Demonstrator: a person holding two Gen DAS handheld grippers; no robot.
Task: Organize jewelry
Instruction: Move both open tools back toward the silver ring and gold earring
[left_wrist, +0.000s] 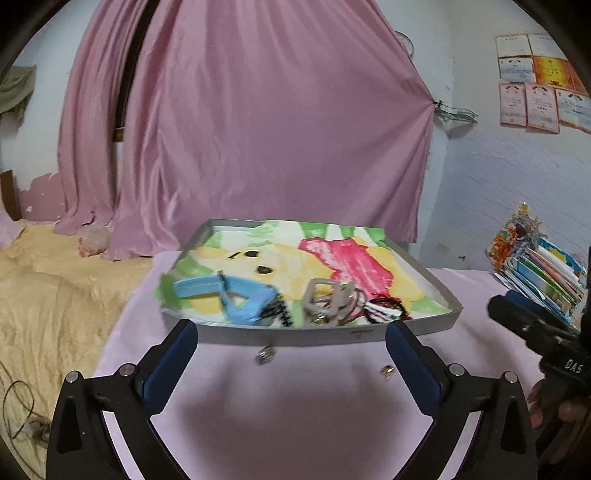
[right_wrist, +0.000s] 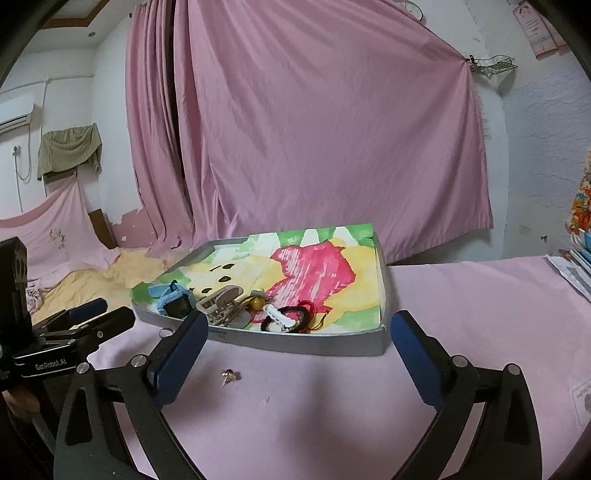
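left tool (left_wrist: 291, 354): black frame, blue pads, silver screws | right tool (right_wrist: 297, 345): same, "GenRobot.AI" marking

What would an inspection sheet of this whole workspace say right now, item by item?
Surface: pink cloth over the table.
Job's things: shallow grey box lined with a colourful drawing, holding a blue watch, a silver watch and red and black cords; two small trinkets on the cloth in front, one silver, one gold.
Clutter: stack of books at the right.
Grippers: left gripper and right gripper both open, empty.
Cables: thin black cable on the yellow bedding.
Surroundings: pink curtain, papers on the wall.
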